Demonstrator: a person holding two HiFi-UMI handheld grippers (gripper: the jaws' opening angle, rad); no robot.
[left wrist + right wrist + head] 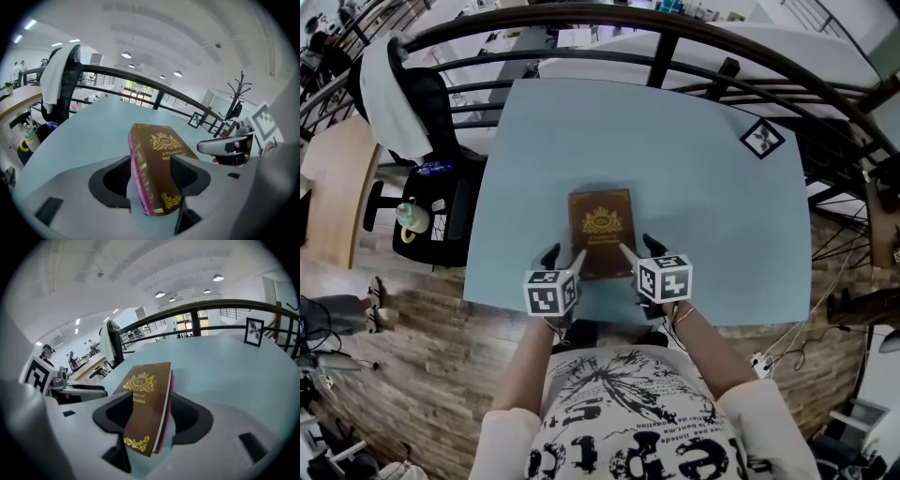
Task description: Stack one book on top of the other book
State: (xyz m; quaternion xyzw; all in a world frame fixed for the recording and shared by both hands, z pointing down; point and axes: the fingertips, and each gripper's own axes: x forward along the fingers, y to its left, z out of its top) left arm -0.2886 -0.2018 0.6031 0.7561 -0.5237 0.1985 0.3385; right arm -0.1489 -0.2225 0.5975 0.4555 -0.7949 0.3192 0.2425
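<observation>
Two books lie stacked at the near middle of the pale blue tabletop (722,216), close to the edge in front of you. The brown book (601,230) is on top, closed and flat, cover up. It carries a gold crest in its upper half, gold lettering under the crest, and a gold ornament near its bottom edge. Under it, the pink book (139,178) shows only as a thin bright strip along the brown book's spine side and again along its page side.

Your left hand-held gripper (563,256) sits at the stack's near left corner with its jaws spread wide. The corner stands between them: the outer jaw is clear of the spine and the inner jaw reaches in over the brown cover. Your right hand-held gripper (638,249) mirrors this at the near right corner, jaws wide, the inner one over the cover and the outer one apart from the page edges.

A square marker card (762,139) lies at the far right corner of the tabletop, well apart from the stack.
</observation>
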